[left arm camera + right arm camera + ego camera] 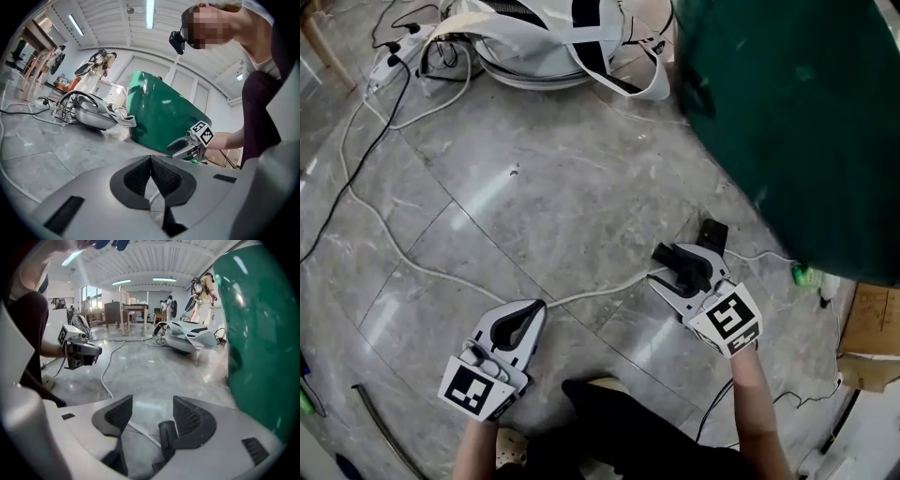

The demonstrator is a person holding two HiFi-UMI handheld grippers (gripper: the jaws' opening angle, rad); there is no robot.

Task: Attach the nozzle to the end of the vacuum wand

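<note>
My left gripper [534, 310] hovers low over the grey stone floor at the lower left, jaws shut with nothing between them [151, 160]. My right gripper [688, 246] is over the floor to the right, angled down, open [153, 414]. A short dark tube [167, 435], perhaps the nozzle, lies on the floor just under the right-hand jaw and is touched by neither pad. I cannot make out a vacuum wand for certain. Each gripper shows in the other's view: the right gripper [188, 145] and the left gripper [80, 352].
A white cable [431, 272] snakes over the floor and passes under both grippers. A big green object [797, 122] stands close on the right. A white and grey machine [534, 42] with straps and cords lies at the back. A thin grey curved rod [377, 424] lies lower left.
</note>
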